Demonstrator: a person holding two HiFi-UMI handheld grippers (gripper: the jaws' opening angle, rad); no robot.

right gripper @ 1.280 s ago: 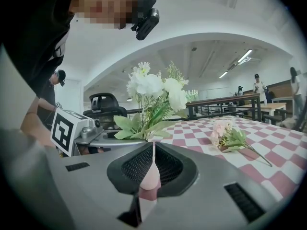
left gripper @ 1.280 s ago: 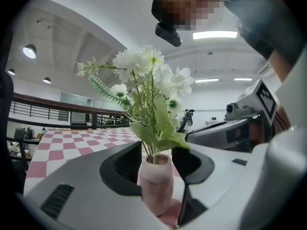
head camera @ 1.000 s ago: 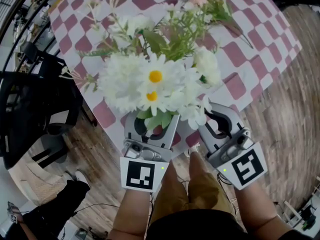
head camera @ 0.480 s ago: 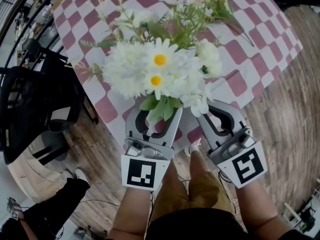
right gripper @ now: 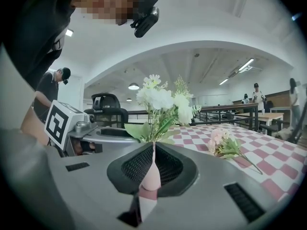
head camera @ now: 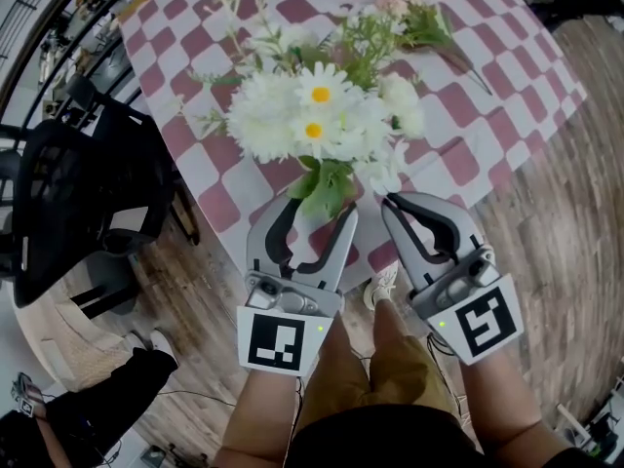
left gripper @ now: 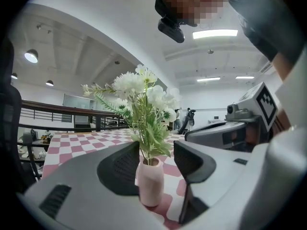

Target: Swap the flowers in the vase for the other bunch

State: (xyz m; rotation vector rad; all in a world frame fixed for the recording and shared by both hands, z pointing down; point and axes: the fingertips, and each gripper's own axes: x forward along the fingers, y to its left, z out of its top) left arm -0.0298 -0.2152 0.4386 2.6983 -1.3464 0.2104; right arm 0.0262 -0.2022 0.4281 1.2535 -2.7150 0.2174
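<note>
A bunch of white daisies (head camera: 312, 115) stands in a small pink vase (left gripper: 149, 181) near the front edge of the red-and-white checked table (head camera: 487, 115). In the head view the blooms hide the vase. My left gripper (head camera: 317, 211) is open, level with the vase. In the left gripper view the vase shows in the gap between the jaws, close to the left pad and apart from the right one. My right gripper (head camera: 392, 203) is shut on nothing just right of the bunch; the vase (right gripper: 152, 174) shows through the slit. A pink bunch (head camera: 409, 13) lies flat on the table's far side.
A black mesh office chair (head camera: 78, 193) stands left of the table on the wooden floor (head camera: 556, 261). A seated person's leg and shoe (head camera: 136, 359) show at the lower left. Railings and more tables with people (right gripper: 254, 104) are far behind.
The white bunch now sits farther ahead of both grippers. The left gripper's fingertips, earlier tucked under the blooms, have come into view with the jaws spread wide.
</note>
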